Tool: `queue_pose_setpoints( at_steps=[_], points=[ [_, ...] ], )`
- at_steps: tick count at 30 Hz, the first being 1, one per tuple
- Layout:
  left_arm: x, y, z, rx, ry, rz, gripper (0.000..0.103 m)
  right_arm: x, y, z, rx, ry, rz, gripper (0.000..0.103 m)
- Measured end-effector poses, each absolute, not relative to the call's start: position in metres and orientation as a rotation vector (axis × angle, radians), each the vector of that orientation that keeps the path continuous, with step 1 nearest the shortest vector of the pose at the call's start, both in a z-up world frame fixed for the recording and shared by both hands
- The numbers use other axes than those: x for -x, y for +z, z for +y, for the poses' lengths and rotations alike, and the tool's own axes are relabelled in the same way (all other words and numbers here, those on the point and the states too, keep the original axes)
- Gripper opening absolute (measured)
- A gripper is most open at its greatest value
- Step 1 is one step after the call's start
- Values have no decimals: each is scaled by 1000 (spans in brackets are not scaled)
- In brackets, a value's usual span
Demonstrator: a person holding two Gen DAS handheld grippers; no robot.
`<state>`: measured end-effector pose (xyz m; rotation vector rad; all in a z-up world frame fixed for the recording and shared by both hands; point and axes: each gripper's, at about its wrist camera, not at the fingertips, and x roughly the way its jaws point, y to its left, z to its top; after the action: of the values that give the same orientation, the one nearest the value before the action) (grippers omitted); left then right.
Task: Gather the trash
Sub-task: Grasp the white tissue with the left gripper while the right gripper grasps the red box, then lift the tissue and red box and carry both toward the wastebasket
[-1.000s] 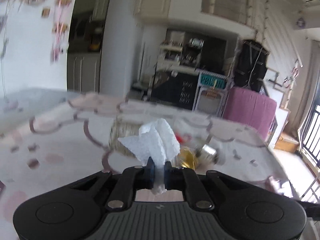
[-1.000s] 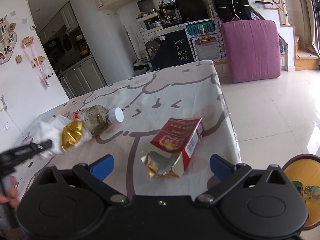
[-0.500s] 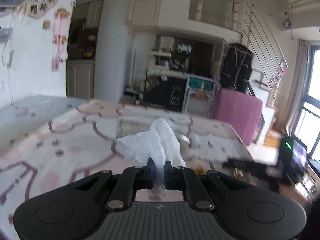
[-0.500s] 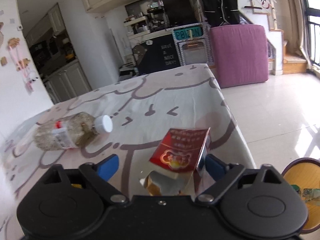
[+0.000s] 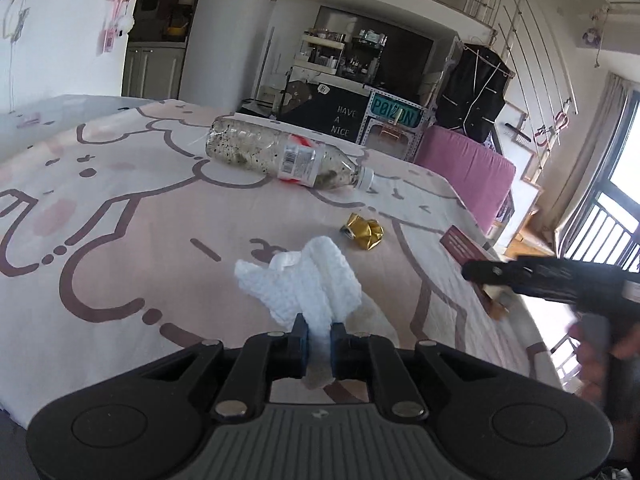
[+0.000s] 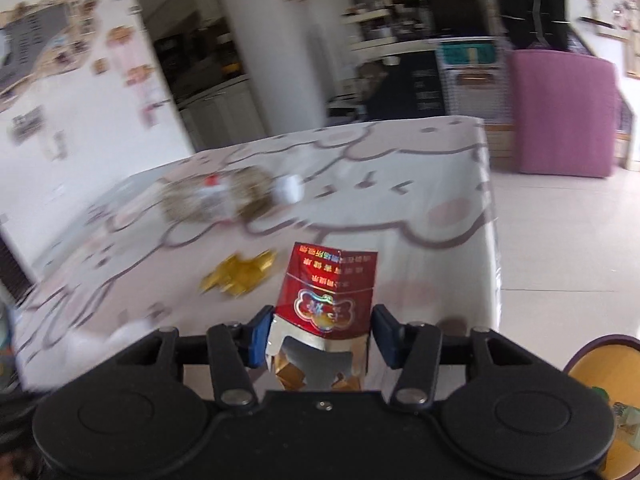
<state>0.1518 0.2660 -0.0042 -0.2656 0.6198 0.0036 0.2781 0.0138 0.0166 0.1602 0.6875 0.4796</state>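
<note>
Far left on the counter [image 5: 120,240]: pink cloth with brown cartoon lines. Further back, a see-through bottle [image 5: 280,156], flat on its side, dirty inside, white cap pointing right. Just right of that and nearer, a crumpled gold wrapper [image 5: 362,232], alone on the cloth, not touching the bottle.

Low in the middle of the left wrist view: left tongs [image 5: 319,328] squeezed narrow on a white tissue [image 5: 304,284]. Sticks up in a fluffy bunch past the pads, lifted a little over the cloth.

Over by the right edge of the counter: a red box [image 6: 328,300] with gold letters and a torn, open end. Sits between the two blue pads of the right tongs [image 6: 320,330], open end facing the camera. Half wide, one pad close on each side of the box. Cannot tell if squeezing it or only next to it. Gold wrapper just left of the box, blurry bottle further back.

Down on the floor at the far right: a round yellow bin [image 6: 600,364] with a dark rim, and a big purple cushion [image 6: 560,112] further off.
</note>
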Motion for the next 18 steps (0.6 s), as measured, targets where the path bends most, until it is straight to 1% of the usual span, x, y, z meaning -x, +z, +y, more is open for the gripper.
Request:
queue_pose_setpoints(
  at_steps=[4,10,13,18],
  points=[
    [-159,-6,259,233,12,625,11,-247,23,28,-78,589,677,53],
    [-169,-10,260,127,89,639,11,-222,10,72,166,682,700,52],
    [-176,-14,264,114,94,660,11,-213,10,83,194,734,682,52],
    [-182,-15,262,59,40,668,11,-211,11,92,144,846,662,52]
  ],
)
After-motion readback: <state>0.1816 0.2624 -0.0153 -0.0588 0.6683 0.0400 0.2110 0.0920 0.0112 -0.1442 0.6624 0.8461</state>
